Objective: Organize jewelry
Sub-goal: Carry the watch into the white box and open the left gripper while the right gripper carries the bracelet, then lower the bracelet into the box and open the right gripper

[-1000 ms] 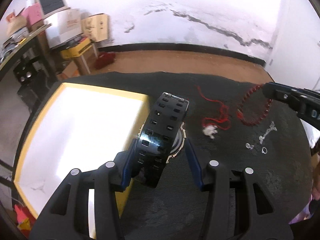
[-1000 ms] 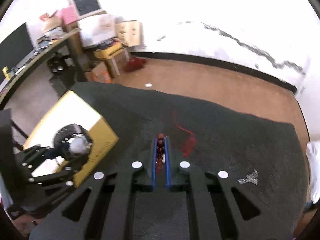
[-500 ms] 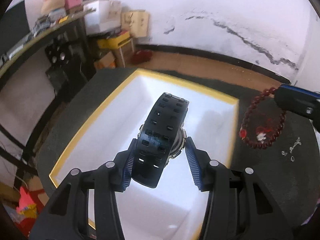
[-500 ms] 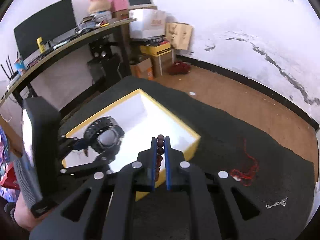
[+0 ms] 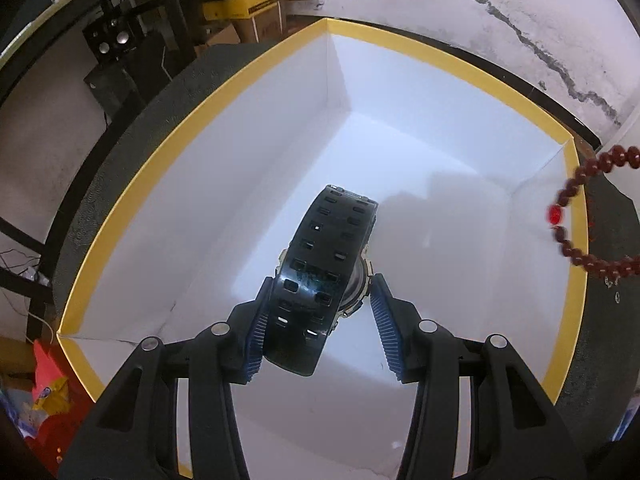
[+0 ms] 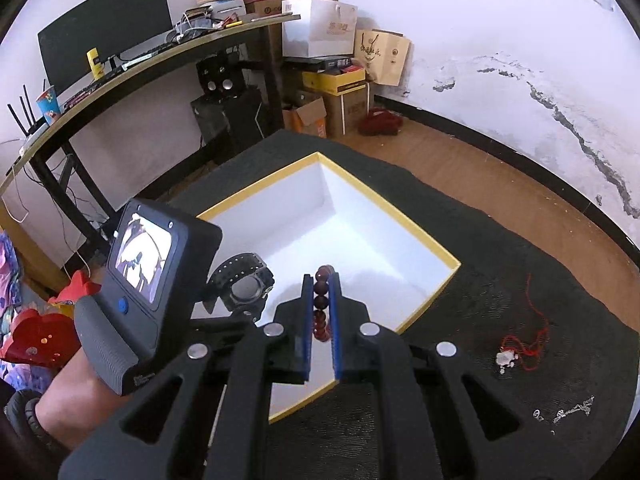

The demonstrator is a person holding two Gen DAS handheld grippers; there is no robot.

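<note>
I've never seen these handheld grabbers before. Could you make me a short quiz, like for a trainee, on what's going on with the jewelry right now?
1. True or false: the left tool grips a chunky black plastic wristwatch over the yellow-rimmed white cardboard box.
2. What does the right tool pinch? A) a dark red beaded bracelet B) a silver chain C) nothing
3. Fill in: the thin red cord necklace with a pale pendant lies on the black ___, outside the box.

Key: 1 true; 2 A; 3 cloth.
</note>
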